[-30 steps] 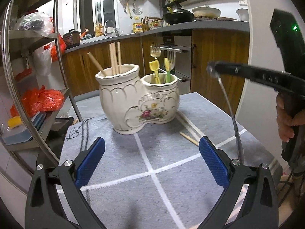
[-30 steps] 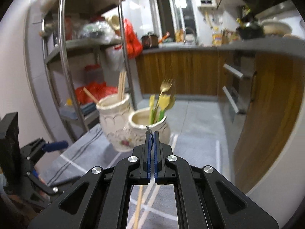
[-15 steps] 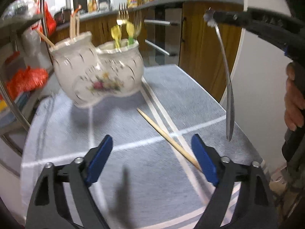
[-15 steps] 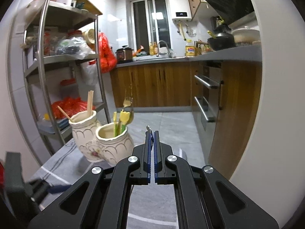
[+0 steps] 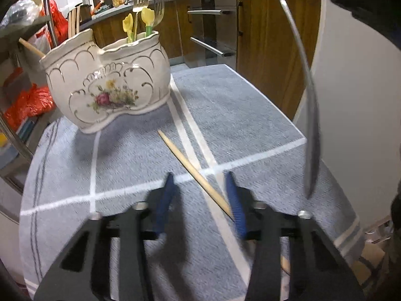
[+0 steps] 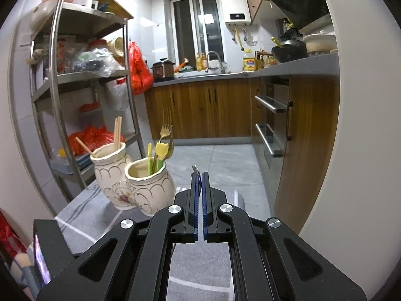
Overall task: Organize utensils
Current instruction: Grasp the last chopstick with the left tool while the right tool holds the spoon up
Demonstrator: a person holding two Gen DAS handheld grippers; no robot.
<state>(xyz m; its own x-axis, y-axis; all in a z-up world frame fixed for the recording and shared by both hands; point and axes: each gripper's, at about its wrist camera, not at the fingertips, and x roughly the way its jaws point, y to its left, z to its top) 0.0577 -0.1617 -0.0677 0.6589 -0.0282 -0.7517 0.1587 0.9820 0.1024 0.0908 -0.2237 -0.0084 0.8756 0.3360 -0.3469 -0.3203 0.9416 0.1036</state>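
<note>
A wooden chopstick lies slantwise on the grey cloth. My left gripper is low over its near part and its jaws are closing. The stick runs between the blue pads and meets the right one, while the left pad stands clear of it. My right gripper is shut on the handle tip of a silver utensil, which hangs down edge-on at the right of the left wrist view. The cream flowered two-pot ceramic holder stands behind, with chopsticks in one pot and forks plus yellow-green utensils in the other.
The grey cloth with white lines covers a small table whose right edge drops off near the wall. A steel shelf rack full of bags stands left of the table. Wooden cabinets and an oven front line the right side.
My left gripper came down and forward over the lying chopstick, and its jaws narrowed from wide open to either side of the stick. The right gripper still holds the hanging utensil.
</note>
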